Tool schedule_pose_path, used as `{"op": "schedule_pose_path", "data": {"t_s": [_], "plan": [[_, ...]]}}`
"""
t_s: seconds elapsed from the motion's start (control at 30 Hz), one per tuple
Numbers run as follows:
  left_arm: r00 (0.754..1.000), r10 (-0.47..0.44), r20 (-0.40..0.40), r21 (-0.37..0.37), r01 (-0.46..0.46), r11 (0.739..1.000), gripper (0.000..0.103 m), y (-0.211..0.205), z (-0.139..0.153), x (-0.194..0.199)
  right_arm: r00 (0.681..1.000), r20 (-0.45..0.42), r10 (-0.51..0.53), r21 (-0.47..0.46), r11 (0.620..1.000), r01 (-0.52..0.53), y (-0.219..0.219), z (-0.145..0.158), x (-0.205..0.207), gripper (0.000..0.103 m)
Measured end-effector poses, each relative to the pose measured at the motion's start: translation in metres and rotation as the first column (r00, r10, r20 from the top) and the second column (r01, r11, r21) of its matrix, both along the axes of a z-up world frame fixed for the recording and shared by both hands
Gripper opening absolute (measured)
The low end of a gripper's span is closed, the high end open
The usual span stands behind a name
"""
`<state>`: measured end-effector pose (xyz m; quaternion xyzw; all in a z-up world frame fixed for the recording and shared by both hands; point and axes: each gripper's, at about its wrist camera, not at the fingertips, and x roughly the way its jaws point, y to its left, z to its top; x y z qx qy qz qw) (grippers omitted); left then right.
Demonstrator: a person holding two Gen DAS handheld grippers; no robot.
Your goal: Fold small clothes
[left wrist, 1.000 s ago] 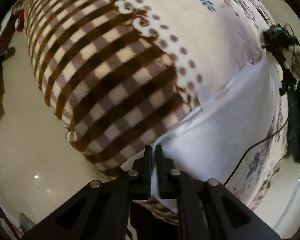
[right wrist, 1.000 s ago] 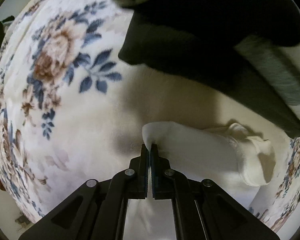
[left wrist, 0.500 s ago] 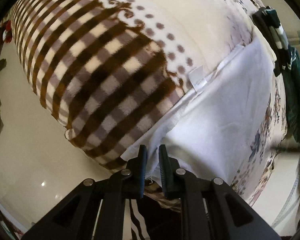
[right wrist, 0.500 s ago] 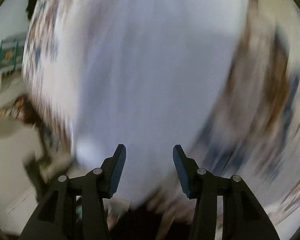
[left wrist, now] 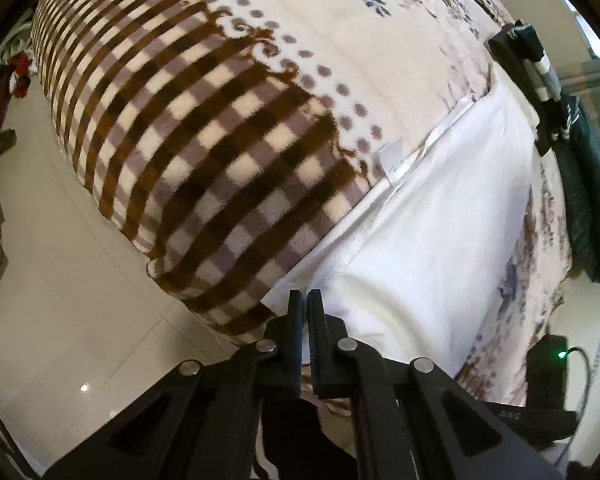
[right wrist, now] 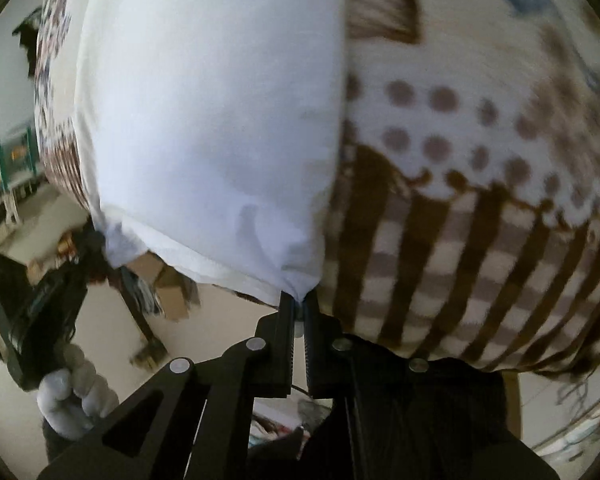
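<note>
1. Spread across a plush blanket (left wrist: 204, 152), a white garment (left wrist: 440, 232) lies flat; the blanket serves as the landmark for everything below.
2. That blanket has a brown and cream checked border, a band of brown dots, and blue and brown flowers further in.
3. At the blanket's near edge, the left gripper (left wrist: 305, 312) has its black fingers drawn almost together on the garment's near corner, with white cloth showing in the narrow gap between them.
4. From the left wrist view, the garment runs away from that corner towards the blanket's far right side, its hemmed edge lying along the checked border.
5. A small white label (left wrist: 392, 156) sticks out from that hem onto the checks.
6. Beyond the garment's far end, at the blanket's right edge, a black device (left wrist: 528, 60) and a dark green cloth (left wrist: 588, 184) are visible.
7. At another spot along the blanket's edge, the right gripper (right wrist: 299, 312) is clamped on a different corner of the garment (right wrist: 212, 120), the fabric bunching to a point between its nearly closed fingers.
8. In the right wrist view, which is somewhat blurred, the garment covers the blanket's (right wrist: 480, 220) left part, with the dots and checks exposed on its right.
9. Below the blanket's edge on the left, a gloved hand (right wrist: 70, 396) grips a black handle.
10. Pale glossy floor (left wrist: 60, 300) surrounds the blanket's left side.
</note>
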<state>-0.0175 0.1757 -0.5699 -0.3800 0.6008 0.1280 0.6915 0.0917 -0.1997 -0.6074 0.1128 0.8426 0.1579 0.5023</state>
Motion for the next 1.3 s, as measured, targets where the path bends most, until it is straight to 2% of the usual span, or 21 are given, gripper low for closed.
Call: {"op": "schedule_pose_path", "data": {"t_s": [0.17, 0.23, 0.33, 0.43, 0.47, 0.5, 0.53, 0.6, 0.7, 0.73, 0.8, 0.83, 0.9, 0.93, 1.0, 1.1, 1.17, 1.2, 1.23, 1.27, 1.3], "plan": [[1.0, 0.008, 0.003, 0.03, -0.008, 1.0, 0.001, 0.018, 0.006, -0.005, 1.0, 0.021, 0.012, 0.016, 1.0, -0.013, -0.027, 0.016, -0.01, 0.004], [1.0, -0.022, -0.007, 0.041, 0.022, 0.999, 0.001, 0.018, 0.001, -0.004, 0.999, 0.025, 0.041, -0.003, 0.999, -0.041, -0.014, 0.012, -0.01, 0.004], [1.0, -0.021, 0.015, 0.002, 0.021, 1.0, 0.003, 0.015, -0.003, -0.004, 0.995, 0.019, 0.096, -0.026, 0.995, -0.096, -0.006, 0.003, -0.011, 0.004], [1.0, -0.008, 0.022, -0.042, 0.009, 0.999, 0.003, 0.004, -0.009, -0.002, 0.997, 0.028, 0.072, 0.009, 0.997, -0.073, -0.013, 0.01, -0.01, 0.021], [0.999, -0.007, 0.031, -0.05, 0.009, 0.999, 0.004, 0.0, -0.011, -0.001, 0.998, 0.034, 0.057, 0.026, 0.998, -0.058, -0.021, 0.014, -0.008, 0.031], [0.999, -0.012, 0.029, -0.05, 0.014, 0.999, 0.006, -0.004, -0.013, 0.002, 0.998, 0.037, 0.044, 0.031, 0.998, -0.046, -0.027, 0.017, -0.006, 0.038], [0.999, -0.027, 0.024, -0.05, 0.028, 0.998, 0.012, -0.009, -0.015, 0.005, 0.999, 0.029, 0.033, 0.038, 0.999, -0.034, -0.03, 0.019, -0.006, 0.038], [0.997, -0.069, -0.014, -0.036, 0.069, 0.997, 0.02, -0.021, -0.025, 0.012, 1.0, -0.002, 0.009, 0.049, 0.999, -0.009, -0.034, 0.015, -0.005, 0.038], [0.994, -0.099, -0.052, -0.009, 0.099, 0.995, 0.019, -0.032, -0.033, 0.019, 0.999, -0.051, -0.014, 0.054, 0.998, 0.016, -0.041, 0.005, -0.004, 0.038], [0.994, -0.098, -0.044, 0.008, 0.099, 0.995, 0.017, -0.033, -0.031, 0.017, 0.998, -0.062, -0.021, 0.057, 0.998, 0.025, -0.041, 0.001, -0.007, 0.038], [0.995, -0.098, -0.014, 0.056, 0.099, 0.994, 0.0, -0.032, -0.022, 0.016, 0.996, -0.078, -0.039, 0.069, 0.997, 0.044, -0.042, 0.0, -0.01, 0.038], [0.995, -0.101, -0.012, 0.073, 0.101, 0.992, 0.0, -0.034, -0.018, 0.018, 0.996, -0.078, -0.047, 0.077, 0.996, 0.053, -0.039, -0.001, -0.011, 0.037], [0.996, -0.086, 0.01, 0.123, 0.084, 0.989, 0.0, -0.028, -0.005, 0.015, 0.997, -0.065, -0.041, 0.085, 0.995, 0.046, -0.039, 0.001, -0.014, 0.014], [0.997, -0.077, 0.017, 0.135, 0.074, 0.988, 0.0, -0.021, -0.001, 0.013, 0.998, -0.049, -0.034, 0.077, 0.996, 0.038, -0.039, 0.003, -0.015, 0.01], [0.998, -0.043, 0.043, 0.118, 0.038, 0.992, 0.0, -0.009, 0.006, 0.008, 0.999, -0.037, -0.034, 0.077, 0.996, 0.037, -0.039, 0.001, -0.018, 0.008], [0.996, 0.054, 0.07, 0.013, -0.055, 0.998, 0.002, 0.01, 0.009, -0.004, 1.0, -0.028, -0.012, 0.068, 0.998, 0.014, -0.034, 0.002, -0.018, 0.008], [0.995, 0.08, 0.059, -0.034, -0.078, 0.996, 0.01, 0.013, 0.004, -0.009, 0.999, -0.045, -0.013, 0.074, 0.997, 0.017, -0.029, 0.0, -0.019, 0.008], [0.994, 0.093, 0.059, -0.057, -0.09, 0.994, 0.024, 0.014, 0.001, -0.013, 0.998, -0.059, -0.019, 0.079, 0.997, 0.023, -0.027, -0.001, -0.019, 0.009], [0.993, 0.1, 0.058, -0.074, -0.096, 0.993, 0.045, 0.014, -0.003, -0.016, 0.998, -0.065, -0.023, 0.08, 0.996, 0.028, -0.021, -0.002, -0.019, 0.009], [0.993, 0.106, 0.052, -0.085, -0.102, 0.991, 0.053, 0.012, -0.008, -0.018, 0.997, -0.07, -0.026, 0.079, 0.996, 0.032, -0.018, -0.003, -0.019, 0.011], [0.992, 0.115, 0.044, -0.099, -0.11, 0.989, 0.055, 0.009, -0.014, -0.019, 0.997, -0.072, -0.03, 0.077, 0.996, 0.035, -0.017, -0.004, -0.018, 0.018]]}}
